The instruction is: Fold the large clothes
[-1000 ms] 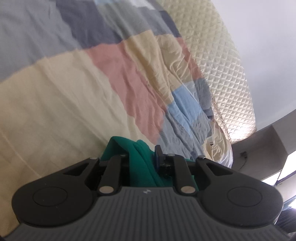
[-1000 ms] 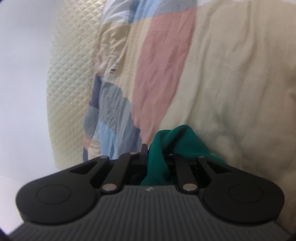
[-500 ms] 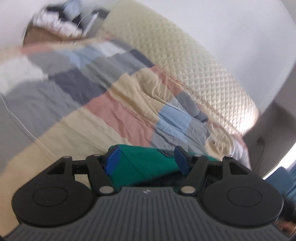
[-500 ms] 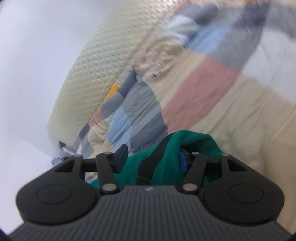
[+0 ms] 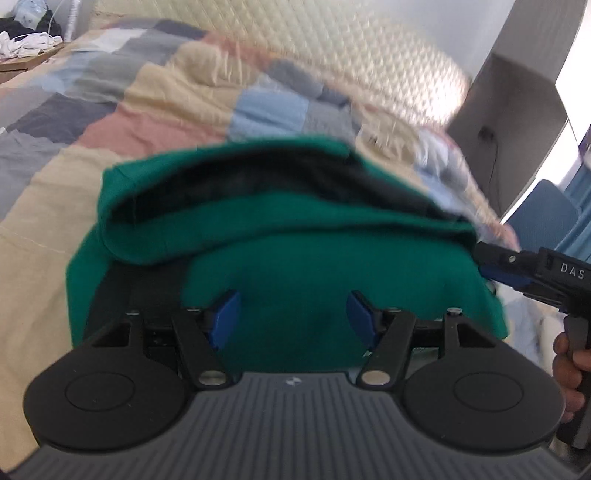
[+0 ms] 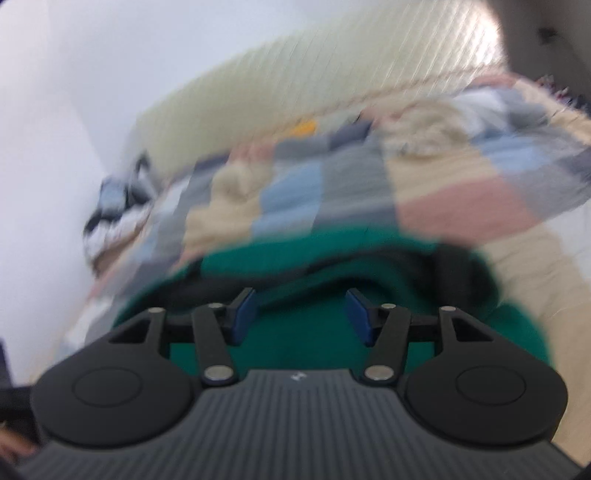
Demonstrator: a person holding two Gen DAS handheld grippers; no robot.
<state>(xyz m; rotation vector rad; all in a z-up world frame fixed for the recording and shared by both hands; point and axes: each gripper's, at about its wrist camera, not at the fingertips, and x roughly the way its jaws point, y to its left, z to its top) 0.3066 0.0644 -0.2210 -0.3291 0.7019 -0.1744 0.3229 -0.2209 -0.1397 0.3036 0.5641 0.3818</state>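
Note:
A green garment [image 5: 295,229] with a dark lining lies folded on the patchwork bedspread [image 5: 155,110]. My left gripper [image 5: 293,314] is open just in front of it, its blue pads [image 5: 225,314] apart and holding nothing. The right gripper's body [image 5: 535,273] shows at the right edge of the left wrist view, beside the garment's right end. In the blurred right wrist view my right gripper [image 6: 301,314] is open over the same green garment [image 6: 332,258], pads [image 6: 358,317] apart and empty.
A cream quilted headboard [image 5: 351,51] runs behind the bed. A pile of clothes [image 5: 26,33] sits on a wooden surface at the far left. A grey cabinet [image 5: 517,92] and a blue chair [image 5: 543,218] stand to the right.
Both grippers were shut on the green garment a second ago; they opened and let it go. Both have pulled back, and the garment now lies on the bed.

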